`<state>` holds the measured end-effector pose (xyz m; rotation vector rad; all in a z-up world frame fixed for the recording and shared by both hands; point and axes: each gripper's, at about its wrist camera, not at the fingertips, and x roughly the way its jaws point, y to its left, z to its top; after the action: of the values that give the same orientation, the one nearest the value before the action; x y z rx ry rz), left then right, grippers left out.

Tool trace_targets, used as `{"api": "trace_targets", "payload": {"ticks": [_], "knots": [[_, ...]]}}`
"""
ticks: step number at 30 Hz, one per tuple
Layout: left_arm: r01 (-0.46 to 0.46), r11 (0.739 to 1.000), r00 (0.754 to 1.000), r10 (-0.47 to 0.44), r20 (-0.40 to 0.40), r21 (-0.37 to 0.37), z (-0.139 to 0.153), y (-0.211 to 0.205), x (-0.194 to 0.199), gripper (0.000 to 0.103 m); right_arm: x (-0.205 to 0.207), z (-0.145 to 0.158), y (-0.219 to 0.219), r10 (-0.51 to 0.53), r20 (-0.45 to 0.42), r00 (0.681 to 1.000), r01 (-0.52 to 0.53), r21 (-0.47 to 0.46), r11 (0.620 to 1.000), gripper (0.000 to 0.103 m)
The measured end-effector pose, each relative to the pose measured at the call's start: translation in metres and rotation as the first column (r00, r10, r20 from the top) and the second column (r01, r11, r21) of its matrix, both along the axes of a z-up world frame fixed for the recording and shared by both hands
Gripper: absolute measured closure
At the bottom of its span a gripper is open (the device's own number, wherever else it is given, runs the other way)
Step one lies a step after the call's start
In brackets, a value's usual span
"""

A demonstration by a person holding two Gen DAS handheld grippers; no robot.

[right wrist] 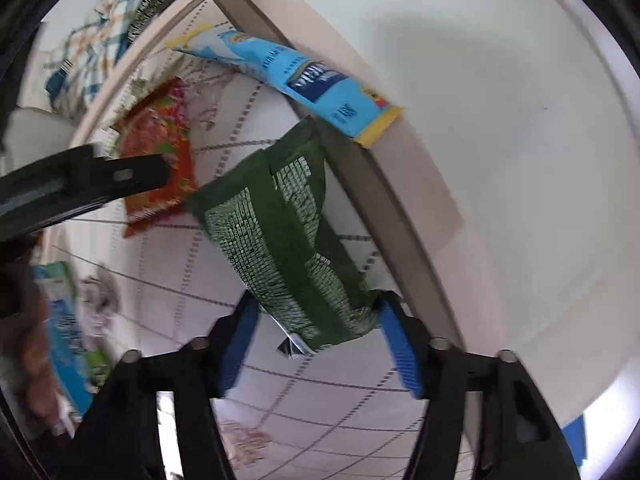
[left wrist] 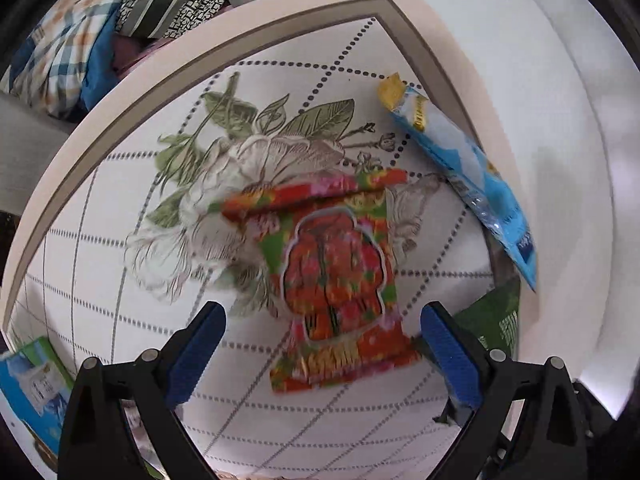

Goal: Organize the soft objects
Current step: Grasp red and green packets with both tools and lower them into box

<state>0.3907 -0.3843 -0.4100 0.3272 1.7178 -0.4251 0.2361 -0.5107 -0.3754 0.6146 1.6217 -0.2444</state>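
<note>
A: Left wrist view, item one: left tongs (left wrist: 322, 350), pointing down, jaws spread wide and released. What lies between them?

B: One red flowered packet (left wrist: 336, 276), flat on the flower-printed cloth (left wrist: 120, 280); its lower end sits between the blue pads (left wrist: 450, 354), neither pad pressing it.

A: Item two, right wrist view?

B: Right tongs (right wrist: 316, 344), jaws apart around the near end of a dark green packet (right wrist: 280, 240). The right pad seems to touch its corner; a firm grasp I cannot tell.

A: Further out?

B: Light blue packet (right wrist: 288, 80), yellow ends, lying across the cloth's pink border (right wrist: 416, 184), beyond the green one. Blue and green carton (left wrist: 32, 384) at the cloth's near-left edge. Heap of checked and patterned fabrics (left wrist: 80, 40) past the far-left border.
</note>
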Motion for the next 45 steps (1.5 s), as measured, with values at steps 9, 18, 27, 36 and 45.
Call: {"api": "trace_targets", "payload": {"ticks": [9,18,27,36,45], "knots": [[0.021,1.0,0.999,-0.021,0.029,0.011,-0.004,0.0,-0.004,0.058,0.021,-0.004,0.019,0.111,-0.036,0.993,-0.113,-0.061,0.992,0.025],[-0.051,0.998,0.999,0.051,0.016,-0.022,0.002,0.043,-0.031,0.061,0.012,-0.012,0.035,0.108,-0.067,0.992,-0.116,-0.112,0.987,0.07],[-0.111,0.983,0.991,0.121,0.058,-0.147,0.058,0.09,-0.076,0.062,-0.006,0.028,0.067,0.067,0.023,0.997,-0.065,-0.069,0.995,0.072],[-0.19,0.935,0.965,0.234,0.12,-0.3,0.15,0.217,-0.107,0.062,-0.023,0.124,0.169,0.145,0.202,0.969,-0.146,-0.013,0.989,0.072],[-0.342,0.903,0.894,0.398,0.206,-0.258,0.199,0.42,-0.121,0.062,-0.024,0.175,0.341,0.292,0.288,0.912,-0.323,0.065,0.944,0.072]]}}
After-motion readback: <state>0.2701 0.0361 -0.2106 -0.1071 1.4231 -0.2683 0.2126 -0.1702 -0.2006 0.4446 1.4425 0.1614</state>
